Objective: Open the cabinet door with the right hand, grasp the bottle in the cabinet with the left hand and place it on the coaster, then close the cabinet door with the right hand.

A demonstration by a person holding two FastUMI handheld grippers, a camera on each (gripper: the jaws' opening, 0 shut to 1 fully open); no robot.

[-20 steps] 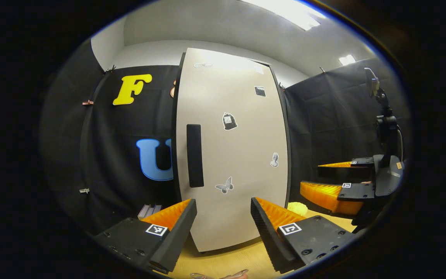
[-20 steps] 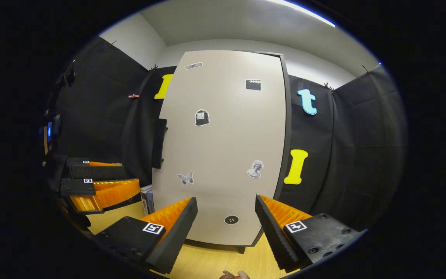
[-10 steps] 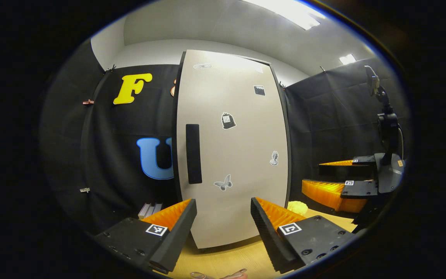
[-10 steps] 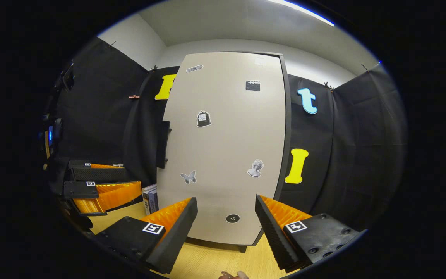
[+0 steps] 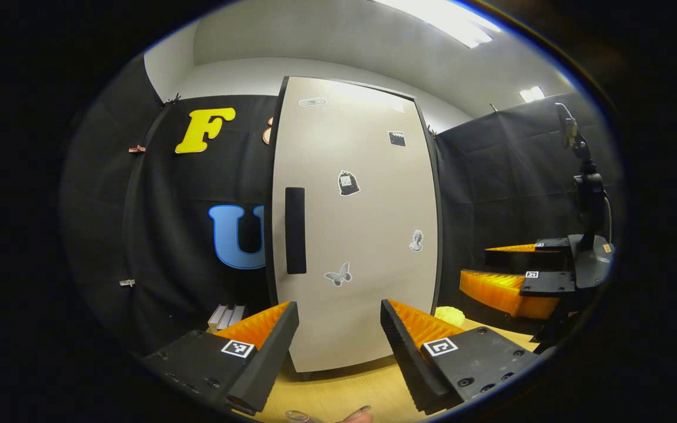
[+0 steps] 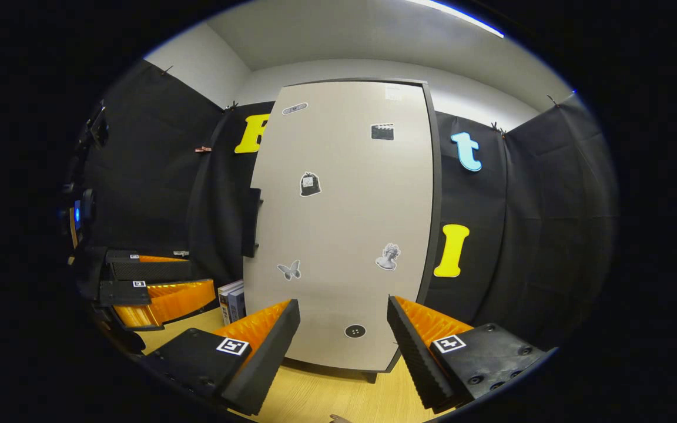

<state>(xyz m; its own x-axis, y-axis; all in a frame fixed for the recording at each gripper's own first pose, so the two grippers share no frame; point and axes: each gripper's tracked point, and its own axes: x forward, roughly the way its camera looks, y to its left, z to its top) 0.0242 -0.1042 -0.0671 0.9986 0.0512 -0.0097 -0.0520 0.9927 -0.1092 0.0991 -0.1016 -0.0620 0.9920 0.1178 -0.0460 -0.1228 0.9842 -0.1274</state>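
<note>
A tall beige cabinet (image 5: 362, 223) with stickers stands shut on the wooden table, its dark upright handle (image 5: 295, 230) on the door's left side. In the right gripper view the same cabinet door (image 6: 344, 235) faces me, the handle (image 6: 251, 222) at its left edge. My left gripper (image 5: 338, 343) is open and holds nothing, a short way in front of the door. My right gripper (image 6: 343, 346) is open too, with nothing between its fingers. It also shows at the right of the left gripper view (image 5: 512, 276). The bottle is hidden behind the door.
A small yellow object (image 5: 450, 316) lies on the table right of the cabinet. Books (image 6: 231, 299) stand left of the cabinet. A camera stand (image 5: 588, 194) rises at the far right. Black cloth walls close in the booth.
Both grippers have drawn back slightly from the cabinet; more table shows beneath the door. Both stay open.
</note>
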